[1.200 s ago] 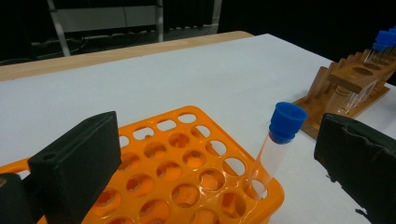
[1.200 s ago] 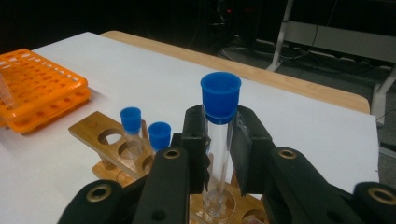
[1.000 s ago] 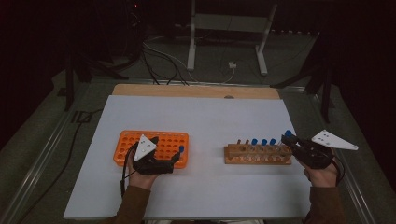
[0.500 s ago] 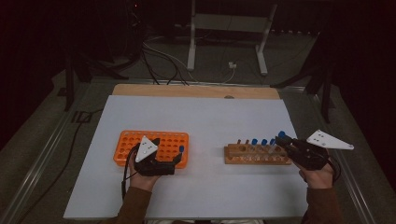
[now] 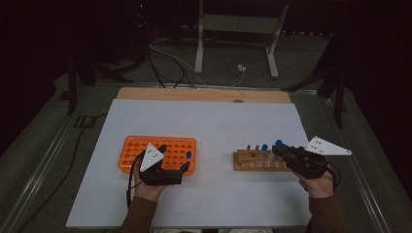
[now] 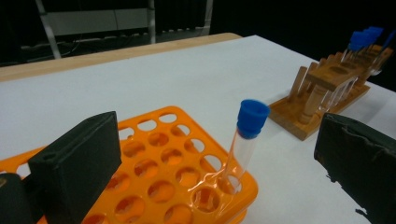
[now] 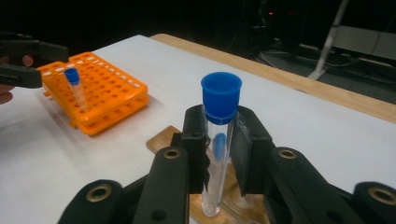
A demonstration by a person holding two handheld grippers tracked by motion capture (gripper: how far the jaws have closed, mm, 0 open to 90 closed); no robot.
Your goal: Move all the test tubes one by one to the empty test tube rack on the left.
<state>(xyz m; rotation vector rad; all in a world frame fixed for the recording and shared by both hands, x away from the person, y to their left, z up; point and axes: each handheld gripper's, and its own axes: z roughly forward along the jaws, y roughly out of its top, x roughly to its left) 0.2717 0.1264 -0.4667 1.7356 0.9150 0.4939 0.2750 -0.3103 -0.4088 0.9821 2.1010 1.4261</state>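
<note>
My right gripper (image 7: 219, 144) is shut on a clear test tube with a blue cap (image 7: 220, 116), held upright just above the wooden rack (image 7: 163, 137). From above, that gripper (image 5: 279, 149) is over the right half of the wooden rack (image 5: 250, 161), where another blue-capped tube (image 5: 265, 147) stands. My left gripper (image 6: 217, 163) is open, its jaws wide on either side of a blue-capped tube (image 6: 246, 135) that stands in a corner hole of the orange rack (image 6: 154, 158). In the high view the left gripper (image 5: 174, 158) rests at the orange rack's (image 5: 141, 145) near right corner.
The racks sit on a white table sheet (image 5: 209, 121) with a wooden strip (image 5: 204, 94) along its far edge. Behind the table are a metal stand (image 5: 233, 43) and cables (image 5: 165, 58) on the floor. Bare sheet separates the two racks.
My right gripper has moved left over the wooden rack, carrying its tube. The left gripper has stayed by the orange rack.
</note>
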